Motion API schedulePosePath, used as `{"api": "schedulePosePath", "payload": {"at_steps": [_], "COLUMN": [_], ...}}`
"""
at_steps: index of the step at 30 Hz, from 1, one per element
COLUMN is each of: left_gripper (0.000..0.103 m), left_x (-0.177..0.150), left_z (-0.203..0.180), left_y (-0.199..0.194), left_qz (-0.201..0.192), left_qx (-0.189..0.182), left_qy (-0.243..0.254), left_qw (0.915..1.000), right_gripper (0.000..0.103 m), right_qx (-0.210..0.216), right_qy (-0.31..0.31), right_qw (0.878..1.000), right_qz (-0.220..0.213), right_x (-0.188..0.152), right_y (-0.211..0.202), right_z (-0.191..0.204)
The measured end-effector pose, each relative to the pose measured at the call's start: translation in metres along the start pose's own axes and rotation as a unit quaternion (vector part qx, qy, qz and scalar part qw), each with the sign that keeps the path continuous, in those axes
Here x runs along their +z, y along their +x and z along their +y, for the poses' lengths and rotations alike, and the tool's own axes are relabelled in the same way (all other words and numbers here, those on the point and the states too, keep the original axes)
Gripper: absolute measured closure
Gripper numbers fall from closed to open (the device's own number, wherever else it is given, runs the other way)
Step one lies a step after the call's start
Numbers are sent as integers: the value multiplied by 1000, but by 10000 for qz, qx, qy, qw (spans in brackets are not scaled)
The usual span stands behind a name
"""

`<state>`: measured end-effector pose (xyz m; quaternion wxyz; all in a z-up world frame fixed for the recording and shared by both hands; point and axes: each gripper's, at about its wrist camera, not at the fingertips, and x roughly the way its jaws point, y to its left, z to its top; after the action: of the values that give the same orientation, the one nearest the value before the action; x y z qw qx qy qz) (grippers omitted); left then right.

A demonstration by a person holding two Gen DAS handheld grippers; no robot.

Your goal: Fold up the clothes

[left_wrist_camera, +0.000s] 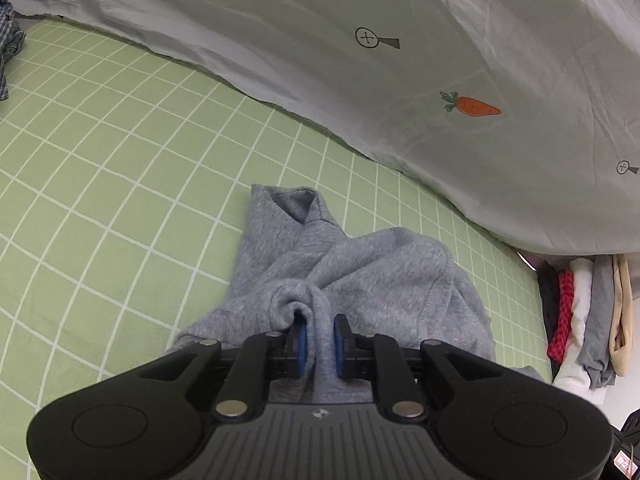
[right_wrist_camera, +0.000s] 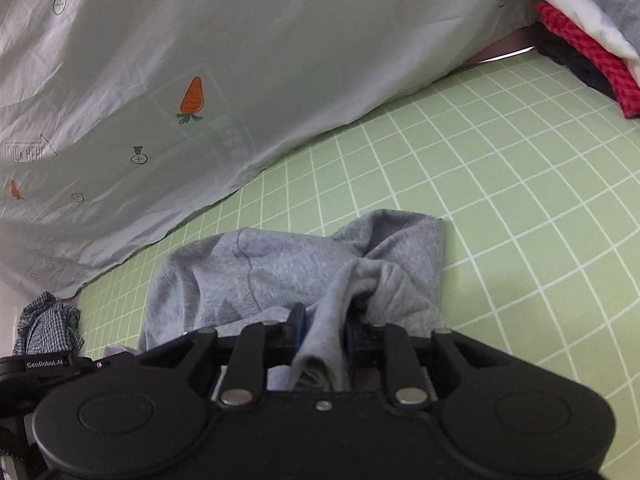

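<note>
A grey sweatshirt garment (left_wrist_camera: 360,272) lies bunched on the green checked bed sheet (left_wrist_camera: 120,184). My left gripper (left_wrist_camera: 320,330) is shut on a fold of its grey fabric, held between the blue pads. In the right wrist view the same grey garment (right_wrist_camera: 280,268) spreads ahead of my right gripper (right_wrist_camera: 325,322), which is shut on another fold of it. Both grippers hold the cloth low, just above the sheet. The part of the garment under the gripper bodies is hidden.
A white quilt with carrot prints (left_wrist_camera: 440,60) lies along the far side, also in the right wrist view (right_wrist_camera: 200,80). A stack of folded clothes (left_wrist_camera: 580,320) sits at the right (right_wrist_camera: 592,40). A blue checked shirt (right_wrist_camera: 48,324) lies at the left. The other gripper's body (right_wrist_camera: 48,364) shows at the left.
</note>
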<state>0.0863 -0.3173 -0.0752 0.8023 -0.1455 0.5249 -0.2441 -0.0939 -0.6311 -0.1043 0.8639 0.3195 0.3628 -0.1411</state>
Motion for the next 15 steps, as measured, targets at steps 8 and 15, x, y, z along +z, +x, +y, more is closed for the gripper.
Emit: {"api": "schedulePosePath", "payload": {"at_steps": [8,15], "left_gripper": [79,93], "left_x": [-13,-18], "left_z": [8,13], "left_y": [-28,-18], "left_qz": [-23,132], "left_qx": [-384,-751], "left_qy": [-618,-1009], "left_qw": [9973,9920], "right_gripper": [52,92], "right_qx": [196,362], "right_qy": [223,454], "right_qw": [9996,9983], "right_qz": [-11,-35], "right_x": [-12,-12], "right_y": [-23,-24], "right_z": [-2,-6]}}
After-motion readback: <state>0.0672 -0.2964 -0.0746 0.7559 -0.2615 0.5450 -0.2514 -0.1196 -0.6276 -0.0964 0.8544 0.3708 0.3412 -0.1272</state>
